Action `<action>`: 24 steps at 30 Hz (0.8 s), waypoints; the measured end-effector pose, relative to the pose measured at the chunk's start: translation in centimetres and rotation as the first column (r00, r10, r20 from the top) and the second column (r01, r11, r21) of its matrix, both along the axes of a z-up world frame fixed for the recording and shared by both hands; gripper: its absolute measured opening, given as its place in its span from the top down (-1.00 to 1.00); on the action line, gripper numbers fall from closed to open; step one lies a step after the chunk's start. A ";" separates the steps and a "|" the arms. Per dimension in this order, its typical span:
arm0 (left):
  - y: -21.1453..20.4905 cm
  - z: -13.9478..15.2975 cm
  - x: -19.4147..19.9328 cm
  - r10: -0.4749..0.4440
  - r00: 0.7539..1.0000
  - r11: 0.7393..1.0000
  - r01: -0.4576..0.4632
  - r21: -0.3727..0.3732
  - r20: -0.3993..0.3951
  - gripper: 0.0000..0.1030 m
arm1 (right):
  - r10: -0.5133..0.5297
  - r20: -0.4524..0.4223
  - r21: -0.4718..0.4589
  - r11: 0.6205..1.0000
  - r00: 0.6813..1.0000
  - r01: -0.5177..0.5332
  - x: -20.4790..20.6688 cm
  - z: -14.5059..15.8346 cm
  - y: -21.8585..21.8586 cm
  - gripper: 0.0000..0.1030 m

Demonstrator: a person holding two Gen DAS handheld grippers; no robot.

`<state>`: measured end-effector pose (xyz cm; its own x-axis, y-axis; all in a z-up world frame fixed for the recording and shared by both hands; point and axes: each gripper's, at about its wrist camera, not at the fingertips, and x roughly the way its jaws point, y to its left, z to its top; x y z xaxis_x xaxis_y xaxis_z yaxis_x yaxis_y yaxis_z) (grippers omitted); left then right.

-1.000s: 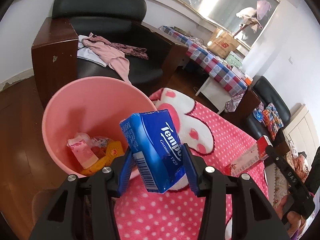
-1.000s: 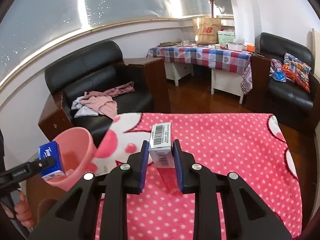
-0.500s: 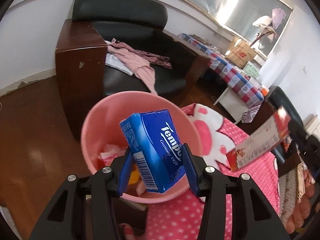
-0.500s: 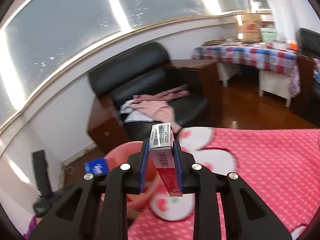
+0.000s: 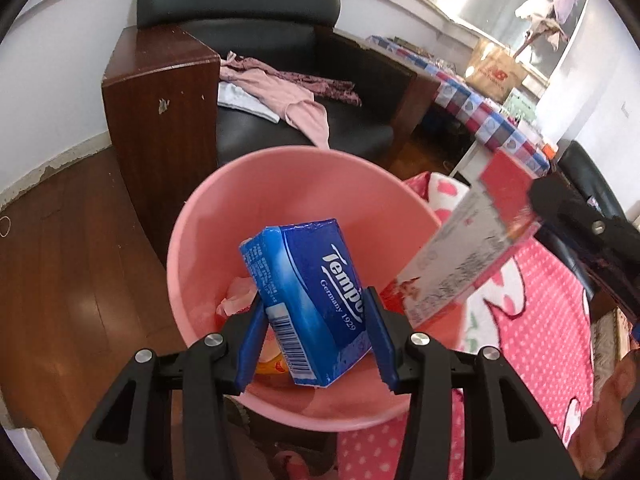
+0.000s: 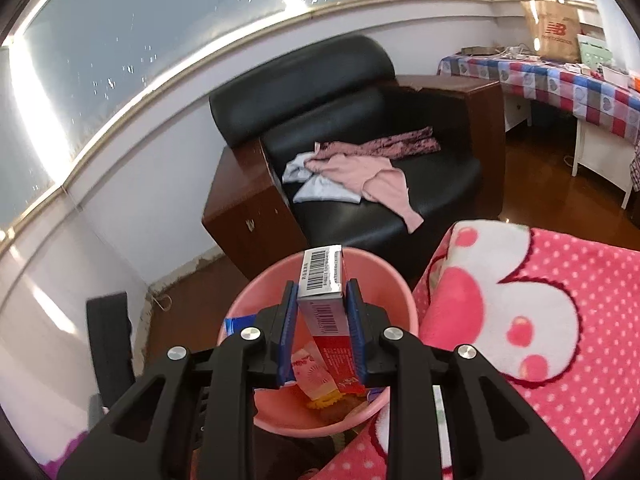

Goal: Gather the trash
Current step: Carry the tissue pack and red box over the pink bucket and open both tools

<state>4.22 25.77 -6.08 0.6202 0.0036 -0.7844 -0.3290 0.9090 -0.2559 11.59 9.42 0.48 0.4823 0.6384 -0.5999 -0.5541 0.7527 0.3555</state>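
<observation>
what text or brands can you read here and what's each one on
"Tempo" and "Germany 1929": on the blue tissue pack held in the left tool.
"new balance" with its NB logo: on the brown paper bag on the checked table.
Barcode and fine print on the red and white carton in the right tool: too small to read.

Home: armchair (image 6: 360,152), strewn clothes (image 6: 352,176)

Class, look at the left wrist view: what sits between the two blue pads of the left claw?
A blue Tempo tissue pack, clamped upright between the left claw, above the pink plastic bin.
</observation>
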 end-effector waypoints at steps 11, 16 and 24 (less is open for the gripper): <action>-0.1 -1.6 1.5 -0.019 0.999 0.999 0.021 0.033 -0.046 0.05 | 0.008 -0.065 -0.097 0.995 0.998 -0.014 1.2 -3.8 1.9 0.52; -0.1 -1.3 1.6 -0.026 0.999 0.999 0.027 0.038 -0.036 0.00 | 0.012 -0.064 -0.113 0.993 0.998 -0.019 1.3 -4.1 2.2 0.52; -0.6 -0.8 1.4 -0.028 0.999 0.997 0.030 0.070 -0.025 -0.14 | 0.024 -0.075 -0.133 0.990 0.997 -0.034 1.3 -4.0 2.5 0.49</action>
